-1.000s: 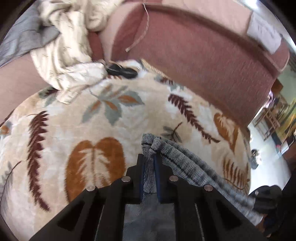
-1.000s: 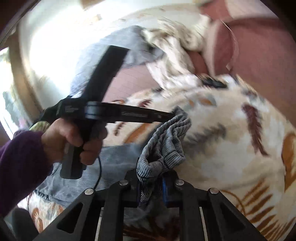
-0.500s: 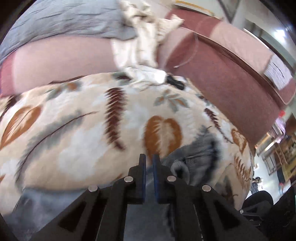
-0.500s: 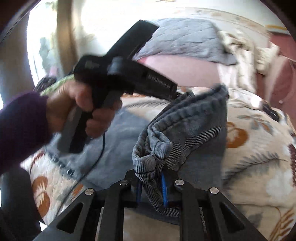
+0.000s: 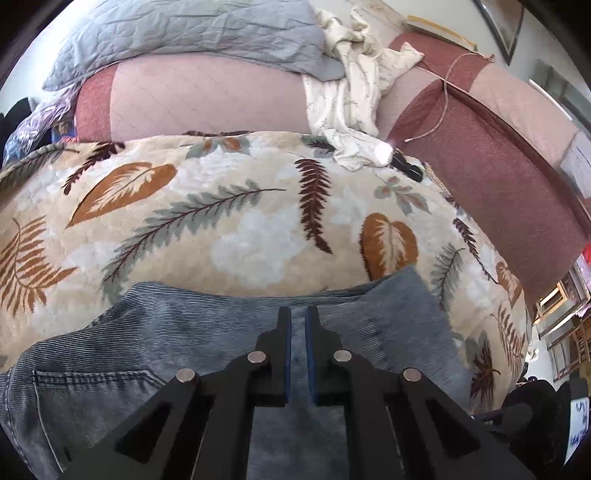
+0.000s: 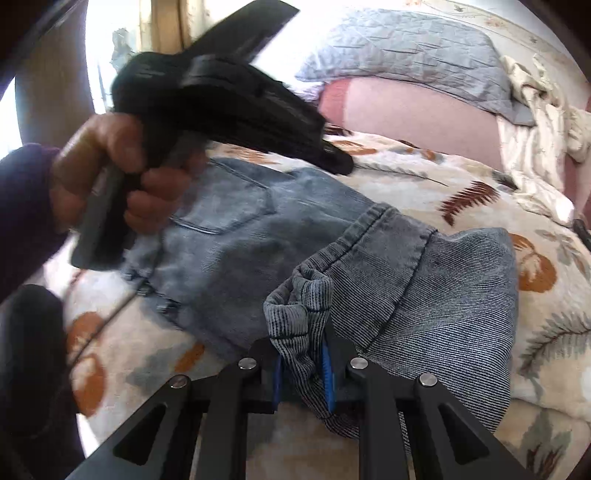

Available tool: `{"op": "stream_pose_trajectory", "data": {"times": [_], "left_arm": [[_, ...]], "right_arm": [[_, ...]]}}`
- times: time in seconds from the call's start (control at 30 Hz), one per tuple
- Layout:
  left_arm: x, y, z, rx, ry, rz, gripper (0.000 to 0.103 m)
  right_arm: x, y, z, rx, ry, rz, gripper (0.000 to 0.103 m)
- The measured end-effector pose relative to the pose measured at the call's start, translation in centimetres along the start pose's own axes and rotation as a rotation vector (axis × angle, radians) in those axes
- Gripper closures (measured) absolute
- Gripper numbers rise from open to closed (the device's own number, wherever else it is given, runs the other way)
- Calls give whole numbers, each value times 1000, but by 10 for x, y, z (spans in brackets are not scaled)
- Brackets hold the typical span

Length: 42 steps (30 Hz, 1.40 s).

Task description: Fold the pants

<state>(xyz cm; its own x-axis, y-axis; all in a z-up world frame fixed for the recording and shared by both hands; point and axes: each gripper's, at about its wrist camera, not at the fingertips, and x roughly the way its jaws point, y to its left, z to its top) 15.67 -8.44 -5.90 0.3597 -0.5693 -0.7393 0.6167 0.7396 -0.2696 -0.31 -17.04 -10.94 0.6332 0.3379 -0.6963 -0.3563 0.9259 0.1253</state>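
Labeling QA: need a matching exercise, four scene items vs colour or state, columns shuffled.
Things:
1. pants
2. right gripper
3. pillow
4. blanket

States:
A. grey, quilted, at the far end of the bed
B. cream with a leaf print, under the denim
C. shut on a bunched leg hem
D. blue denim, back pocket facing up

Pairs: 1-D, 2-C, 3-A, 4-B

one pair of jeans (image 5: 229,332), one leaf-print blanket (image 5: 229,221), one grey pillow (image 5: 184,29), two claws (image 5: 297,321) (image 6: 301,369)
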Motion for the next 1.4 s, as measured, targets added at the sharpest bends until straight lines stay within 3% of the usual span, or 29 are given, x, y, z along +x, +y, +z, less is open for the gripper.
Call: {"op": "stream_pose_trajectory", "data": {"times": [0.17,0.23,0.3,0.37,0.57,0.67,0.77,0.9,1.07,1.17,1.4], "left_arm": [[7,-21,-2,31,21,8,96],[15,-32,-3,50,40,24,96],[25,-43,-3,75,59,43,96],[32,-52,-3,94,70,54,96],[63,-75,-3,196,119,183,96],[76,-75,-8,240,139,275,95],[77,-67,-10,210,129,302,94],[74,-52,-12,114,117,293,94],[76,-58,-14,135,105,334,94],[71,-53,-13,87,92,311,94],[19,-42,-28,-2,0,254,94]], "right_arm": [[3,2,-3,12,55,8,81],[-2,-4,-2,46,68,34,73],[-7,-7,0,61,71,54,47],[-17,-9,2,53,48,74,42],[-59,-33,-2,17,-38,117,42],[-66,-73,-6,187,-58,109,42],[-55,-97,-11,300,-20,25,42],[-38,-95,-7,302,16,-40,42],[-19,-89,-7,273,76,-92,42],[-11,-91,-12,273,100,-107,41],[0,-78,-16,162,124,-176,39]]}}
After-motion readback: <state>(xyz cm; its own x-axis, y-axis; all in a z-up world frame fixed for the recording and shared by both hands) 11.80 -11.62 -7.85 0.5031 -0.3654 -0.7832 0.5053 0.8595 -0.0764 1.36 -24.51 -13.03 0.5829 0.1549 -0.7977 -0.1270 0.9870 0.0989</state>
